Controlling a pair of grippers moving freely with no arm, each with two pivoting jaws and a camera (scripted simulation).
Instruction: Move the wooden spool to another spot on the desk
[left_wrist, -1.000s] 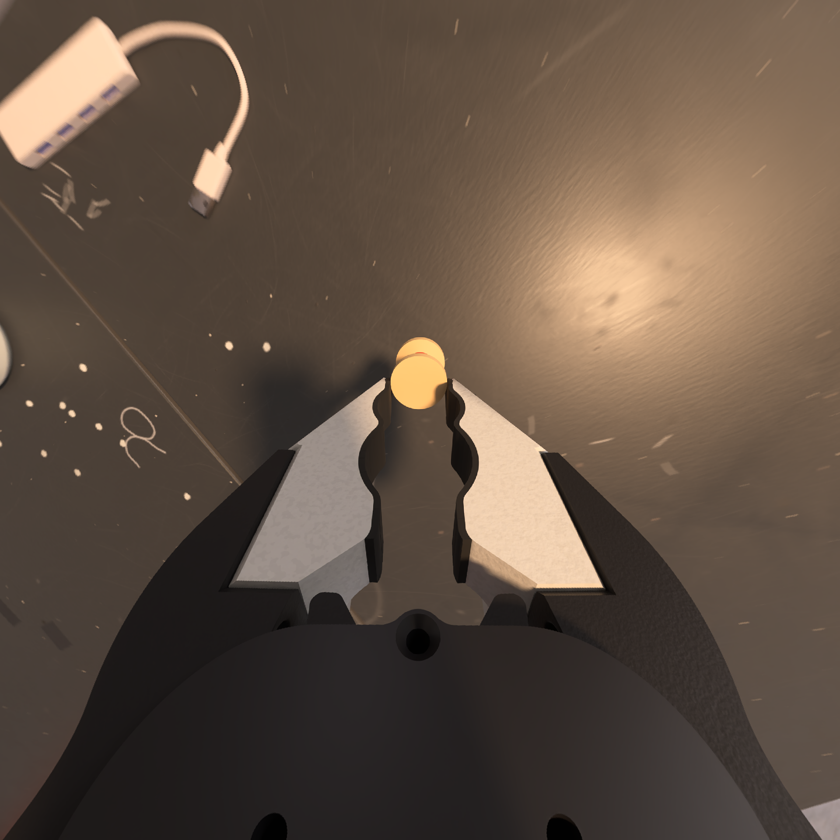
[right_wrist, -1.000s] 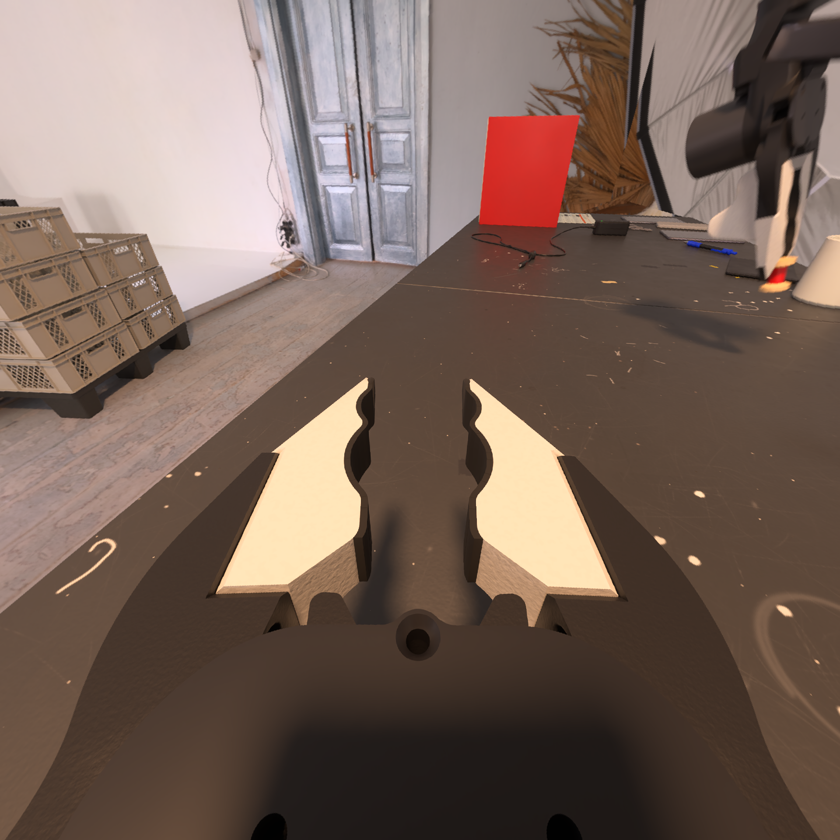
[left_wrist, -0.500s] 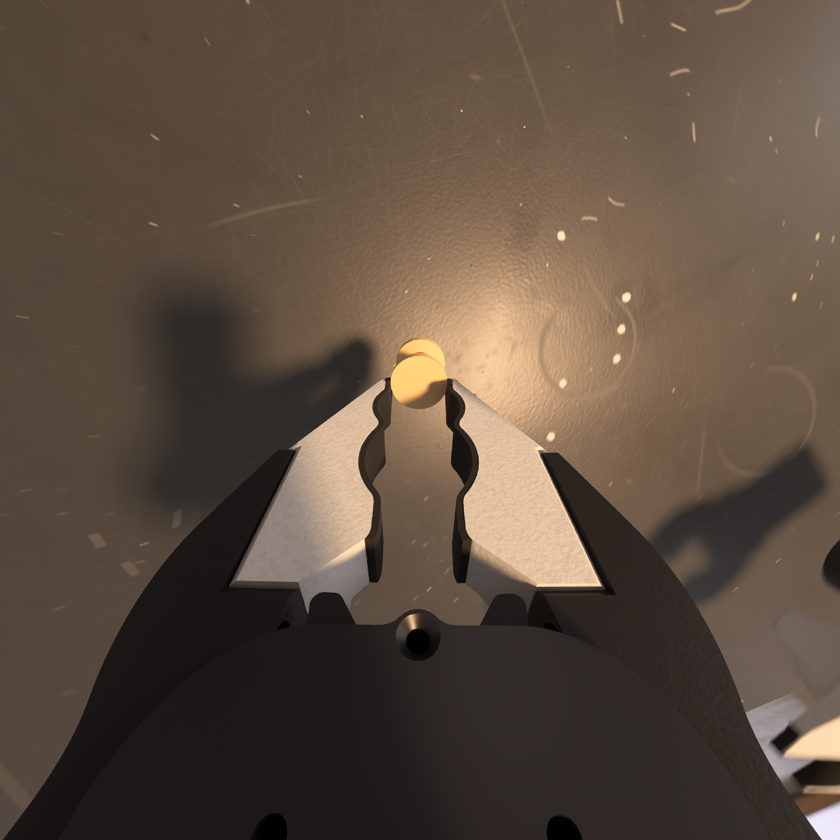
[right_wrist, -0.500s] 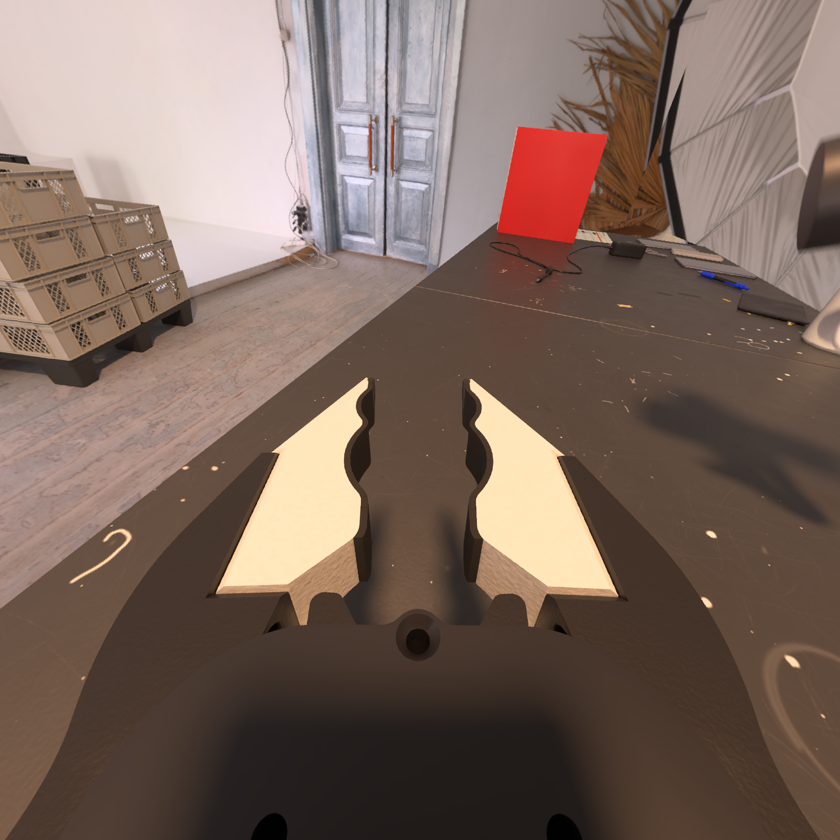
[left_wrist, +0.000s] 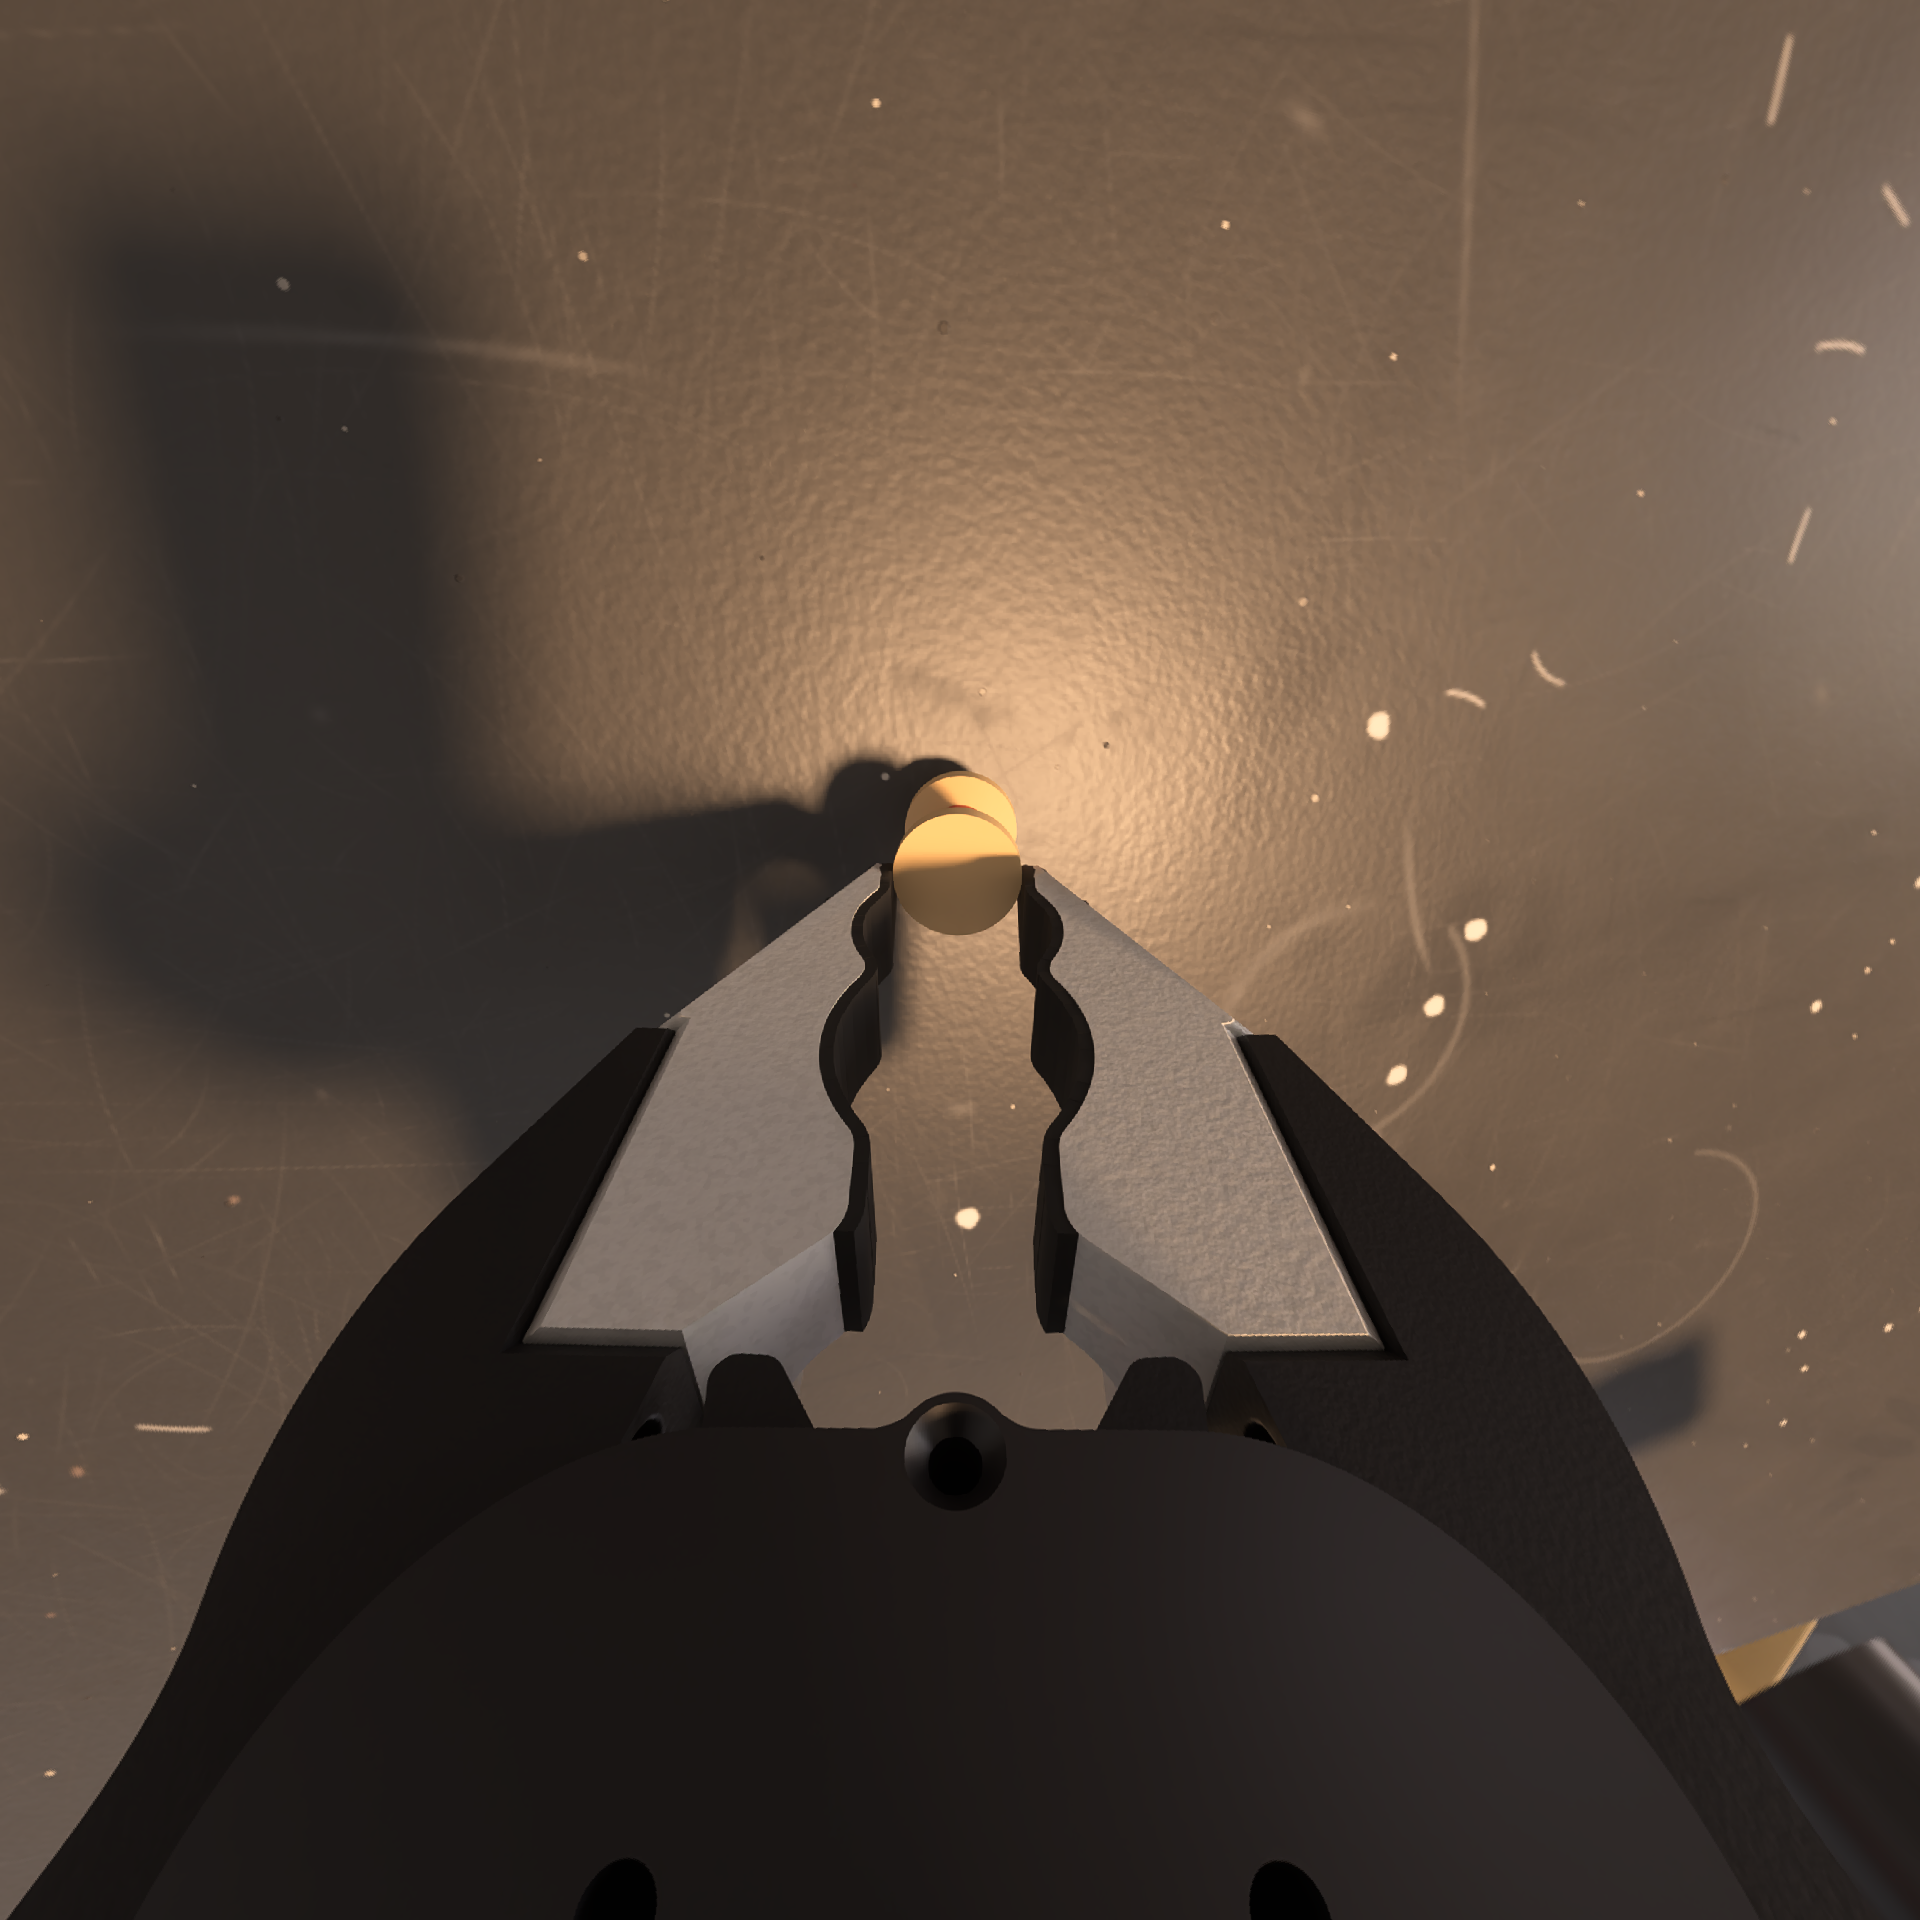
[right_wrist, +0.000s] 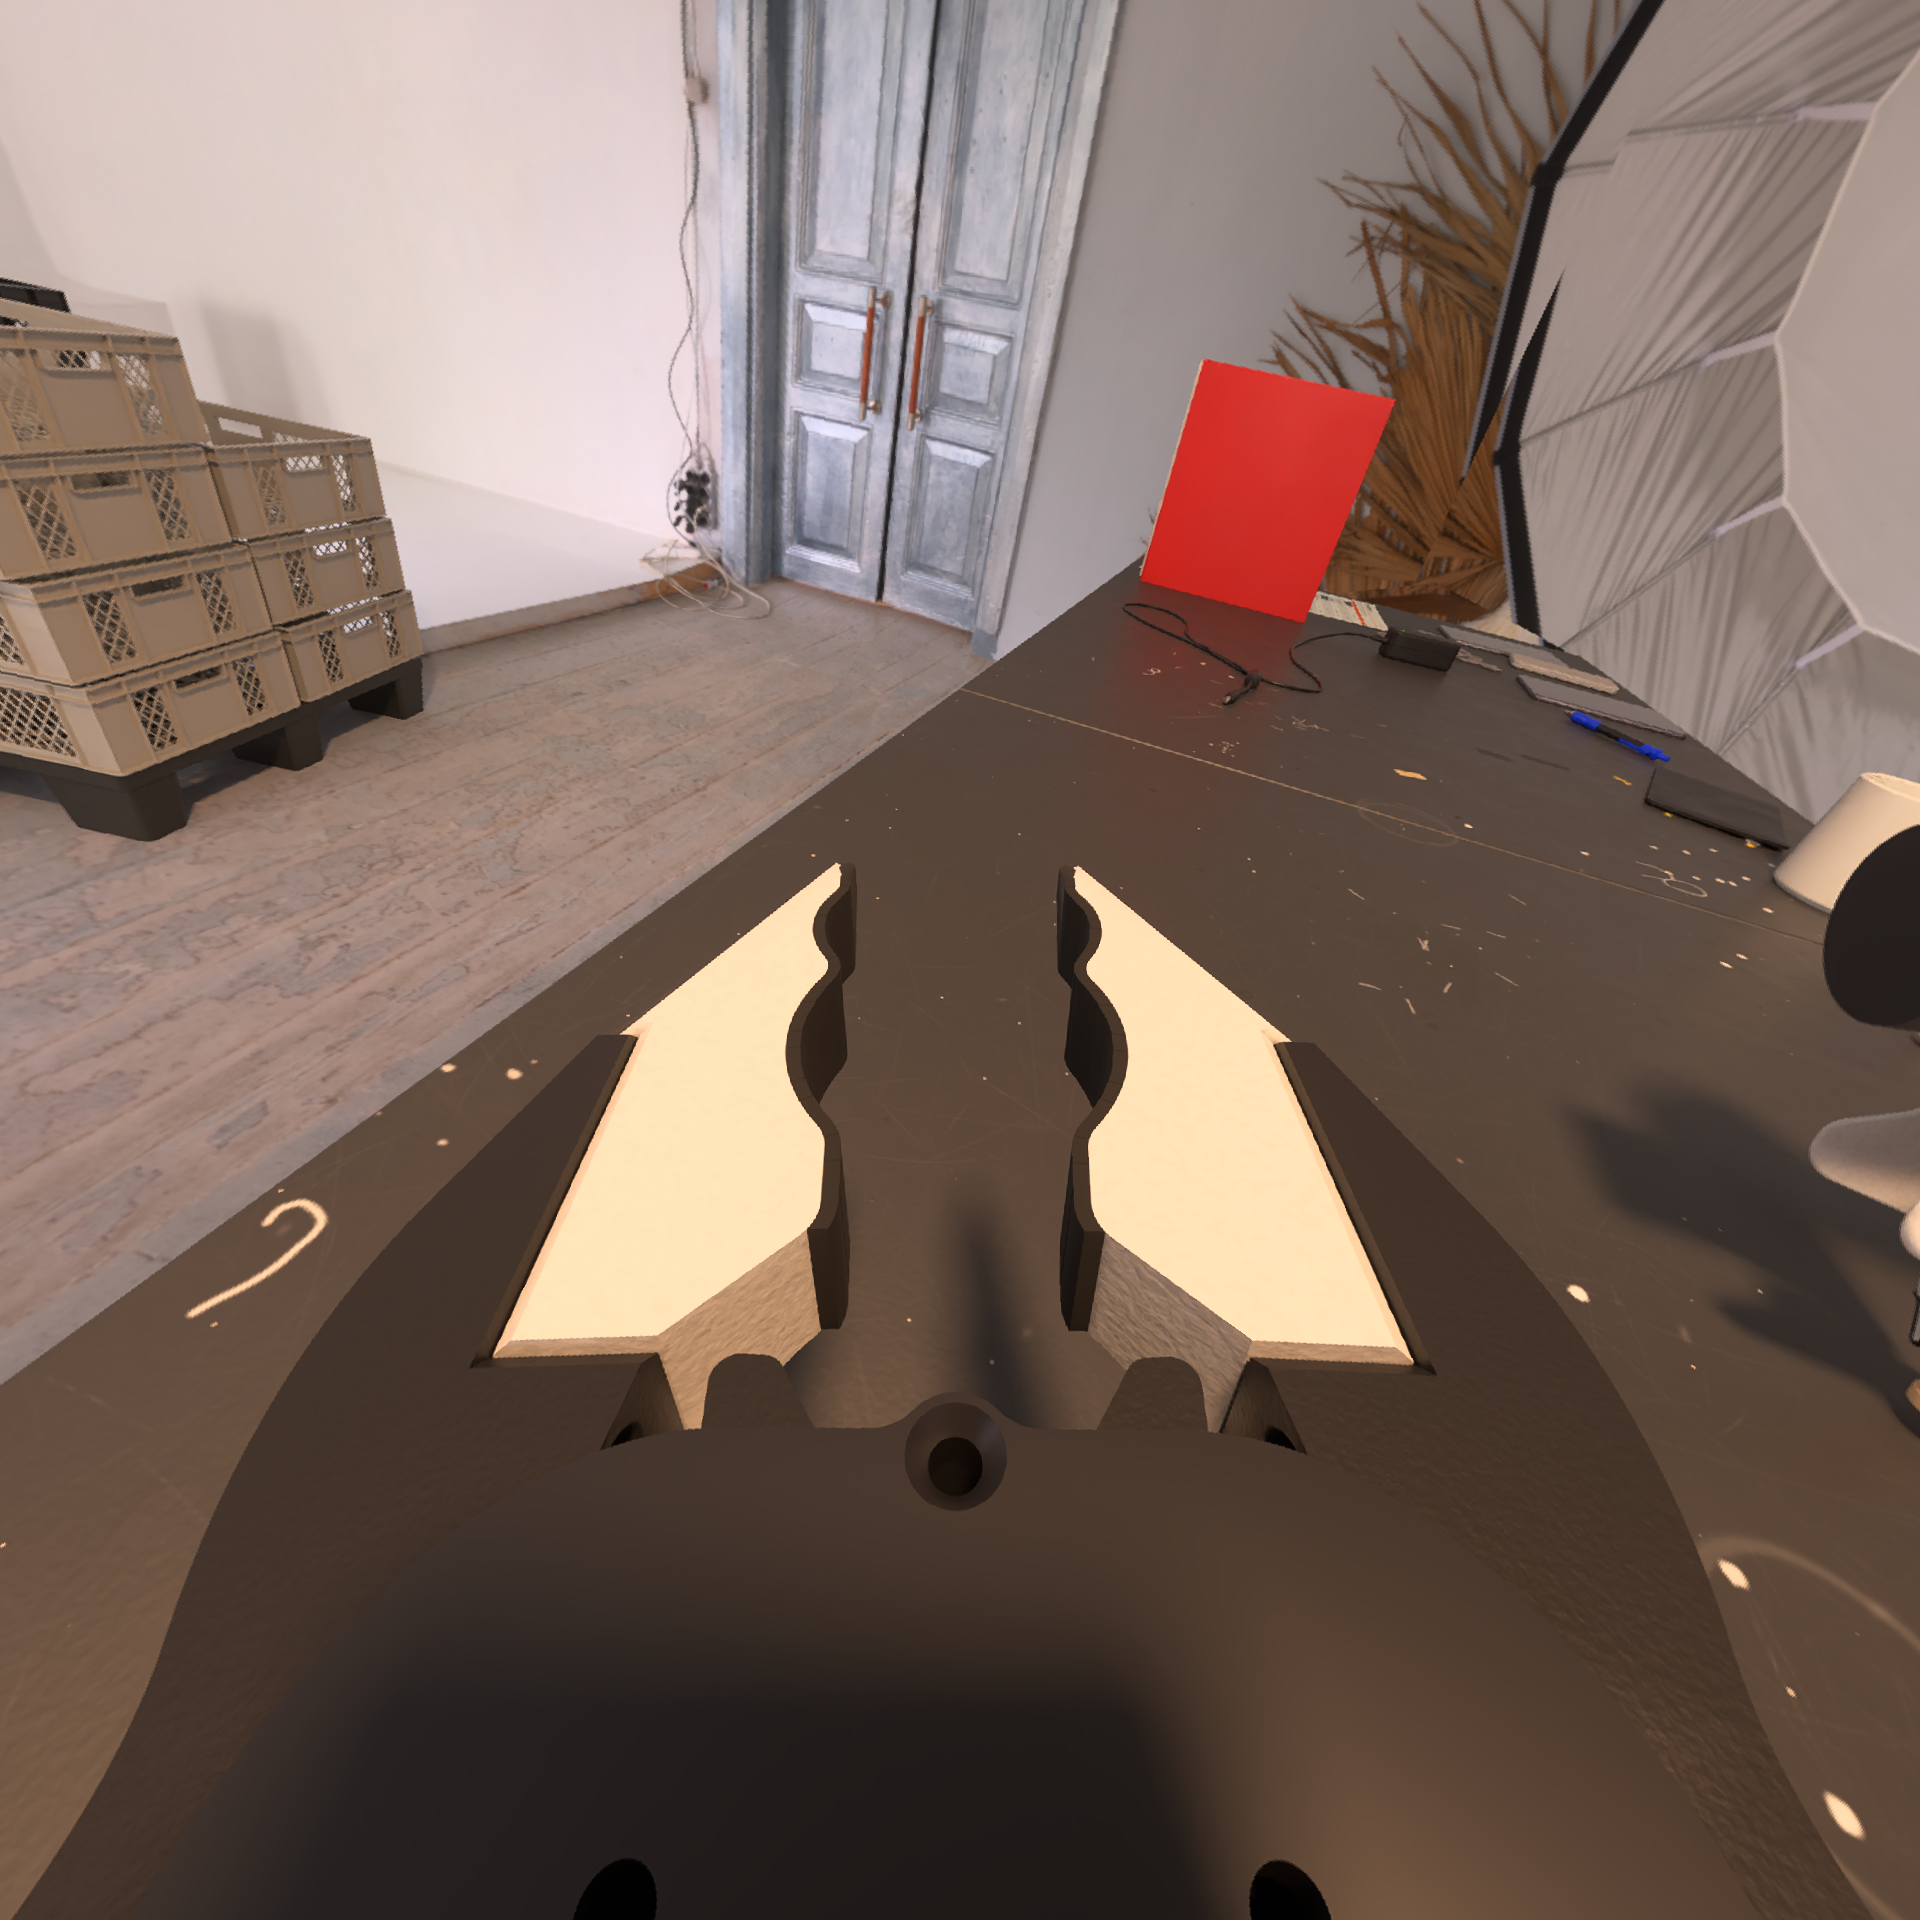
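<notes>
In the left wrist view my left gripper (left_wrist: 956, 883) points down at the dark desk (left_wrist: 1143, 416) and is shut on the wooden spool (left_wrist: 954, 871), held between its fingertips. I see the spool's round pale end and its far flange just beyond. Its shadow lies close under it on the desk. In the right wrist view my right gripper (right_wrist: 956, 883) is open and empty, low over the desk (right_wrist: 1299, 935). The left gripper's dark body (right_wrist: 1875, 956) shows at that view's right edge; the spool is hidden there.
A red board (right_wrist: 1262, 488), a black cable (right_wrist: 1236, 665), a blue pen (right_wrist: 1616, 732), a dark pad (right_wrist: 1714, 805) and a white cone-shaped object (right_wrist: 1855, 842) stand at the desk's far end. The desk's left edge drops to a wooden floor with stacked crates (right_wrist: 177, 551).
My left gripper has carried the spool across the desk and lower towards it; the white hub and cable left its view. It now shows at the right wrist view's right edge.
</notes>
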